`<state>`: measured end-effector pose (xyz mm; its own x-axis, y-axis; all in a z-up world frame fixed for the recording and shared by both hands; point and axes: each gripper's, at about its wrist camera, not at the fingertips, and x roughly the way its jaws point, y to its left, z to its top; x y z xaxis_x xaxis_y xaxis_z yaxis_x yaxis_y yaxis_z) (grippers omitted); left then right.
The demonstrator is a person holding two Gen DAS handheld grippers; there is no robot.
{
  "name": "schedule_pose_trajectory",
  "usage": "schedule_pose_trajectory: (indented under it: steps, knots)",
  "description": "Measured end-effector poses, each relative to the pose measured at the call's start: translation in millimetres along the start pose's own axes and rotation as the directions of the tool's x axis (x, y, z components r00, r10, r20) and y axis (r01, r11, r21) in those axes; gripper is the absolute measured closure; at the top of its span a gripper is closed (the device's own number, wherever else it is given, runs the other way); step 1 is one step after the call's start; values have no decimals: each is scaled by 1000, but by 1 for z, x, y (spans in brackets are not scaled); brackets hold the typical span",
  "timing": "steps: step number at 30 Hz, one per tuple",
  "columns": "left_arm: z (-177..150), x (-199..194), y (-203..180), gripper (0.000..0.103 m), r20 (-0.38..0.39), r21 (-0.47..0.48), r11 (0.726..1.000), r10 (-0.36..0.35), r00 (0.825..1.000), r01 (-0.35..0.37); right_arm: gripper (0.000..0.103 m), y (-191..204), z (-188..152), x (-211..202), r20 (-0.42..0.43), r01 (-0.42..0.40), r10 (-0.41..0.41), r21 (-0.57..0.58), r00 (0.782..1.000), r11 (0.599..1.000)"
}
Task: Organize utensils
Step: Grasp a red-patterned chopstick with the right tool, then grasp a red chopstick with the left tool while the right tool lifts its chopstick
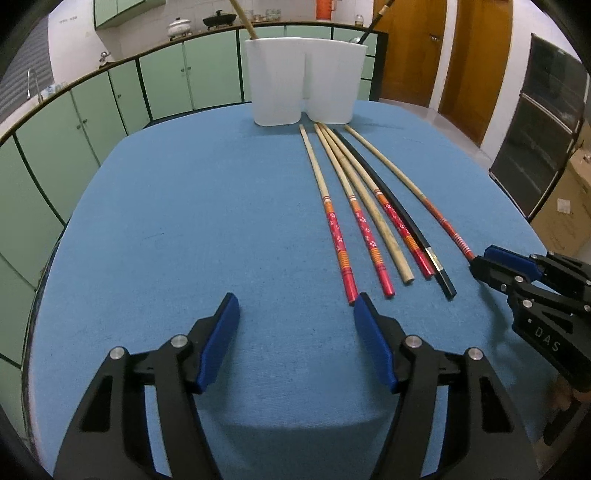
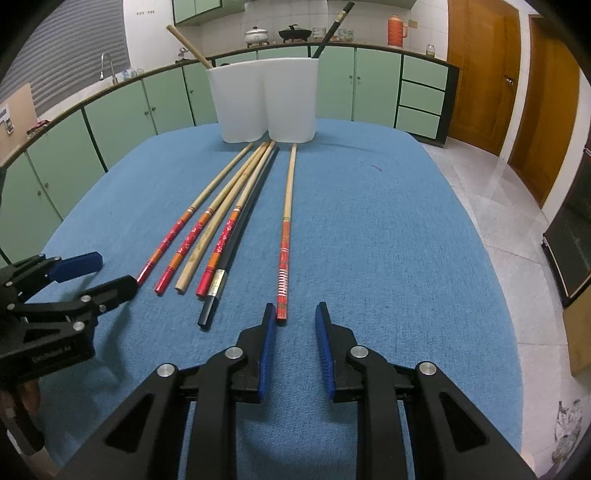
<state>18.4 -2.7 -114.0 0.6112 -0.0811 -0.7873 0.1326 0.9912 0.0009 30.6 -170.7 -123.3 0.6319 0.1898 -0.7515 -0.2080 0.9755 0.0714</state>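
Now, your left gripper (image 1: 295,306) is angled down at the table, its blue-padded jaws standing well apart with only bare cloth between them; the right-hand pad tip sits just beside the butt of the nearest red-handled chopstick (image 1: 334,225), and I can't tell whether it touches. Your right gripper (image 2: 295,312) is tilted down the same way, jaws drawn in to a narrow gap with nothing in it: the lone chopstick (image 2: 286,236) lies just outside the left pad, its red end right beside that pad's tip. Seen from the left wrist, that right gripper's black linkage and blue pads sit at that same stick's red tip. Part of a hand (image 2: 22,398) shows behind the left tool in the right wrist view. Both tools are matte black frames with silver pivot pins and ribbed blue pads. Under them, the blue tablecloth (image 2: 406,240) has a fine woven grain. Ahead lie six slim sticks fanned lengthwise: pale bamboo shafts with glossy red and orange banded grips, a plain bamboo stick (image 2: 207,240) without paint, and a black chopstick (image 2: 236,254) with a silvery band near its butt. Their thin ends point at the white holder (image 2: 264,103), a smooth two-lobed tub at the table's far edge. One bamboo stick (image 2: 188,46) leans out of its left lobe, one dark stick (image 2: 330,31) out of its right.
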Motion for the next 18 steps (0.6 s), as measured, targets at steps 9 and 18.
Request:
schedule_pose_trajectory:
  steps: [9,18]
  knots:
    - [2,5,-11,54,9,16,1000,-27,1000,27,79,0,0,0,3,-14,14,21,1000,1000]
    - [4,8,-24,98,5,21,998,-56,998,56,97,6,3,1,-4,-18,18,9,1000,1000]
